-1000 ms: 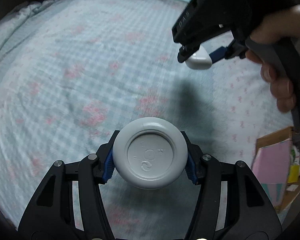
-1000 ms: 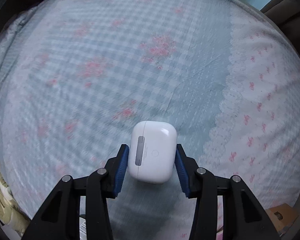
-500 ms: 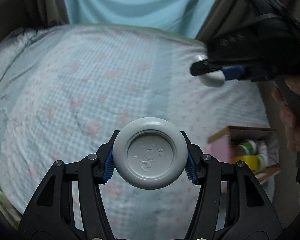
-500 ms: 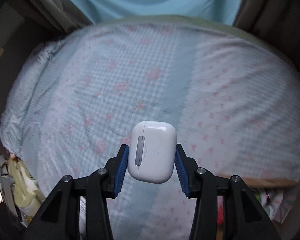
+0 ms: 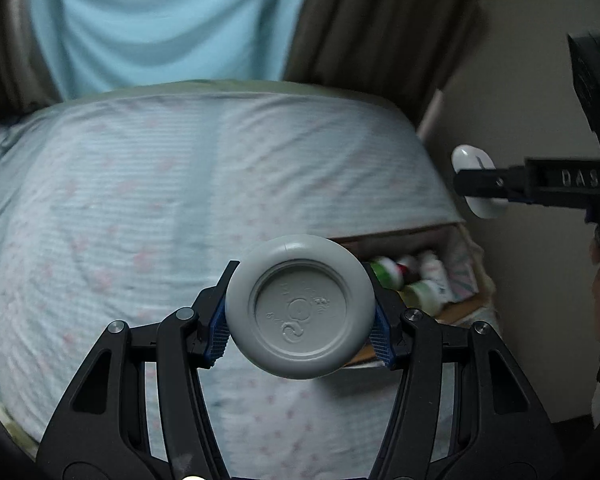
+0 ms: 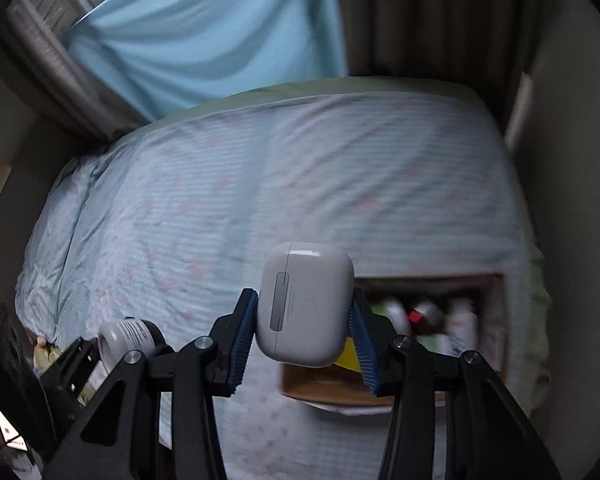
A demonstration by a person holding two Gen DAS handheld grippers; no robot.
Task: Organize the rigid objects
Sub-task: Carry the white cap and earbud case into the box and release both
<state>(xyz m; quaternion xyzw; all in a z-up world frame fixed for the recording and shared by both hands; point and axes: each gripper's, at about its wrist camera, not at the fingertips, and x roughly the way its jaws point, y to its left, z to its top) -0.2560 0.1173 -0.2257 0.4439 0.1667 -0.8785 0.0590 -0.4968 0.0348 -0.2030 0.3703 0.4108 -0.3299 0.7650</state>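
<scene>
My left gripper (image 5: 300,322) is shut on a round grey jar (image 5: 299,307), its base toward the camera, held high above the bed. My right gripper (image 6: 305,326) is shut on a white earbuds case (image 6: 306,304), also held in the air. The case shows in the left wrist view (image 5: 478,184) at the right, between the right gripper's fingers. The jar shows in the right wrist view (image 6: 122,338) at the lower left. A cardboard box (image 6: 496,320) holding several bottles sits on the bed's right side, just behind both held objects.
The bed (image 5: 160,200) with a pale blue checked sheet fills the middle. A blue curtain (image 5: 160,20) and brown curtains (image 5: 380,20) hang behind it. A wall (image 5: 532,100) stands at the right. Clutter lies on the floor at the left (image 6: 44,356).
Both grippers have risen and pulled back from the bed, keeping their objects. The box of bottles has come into view behind the jar and the case.
</scene>
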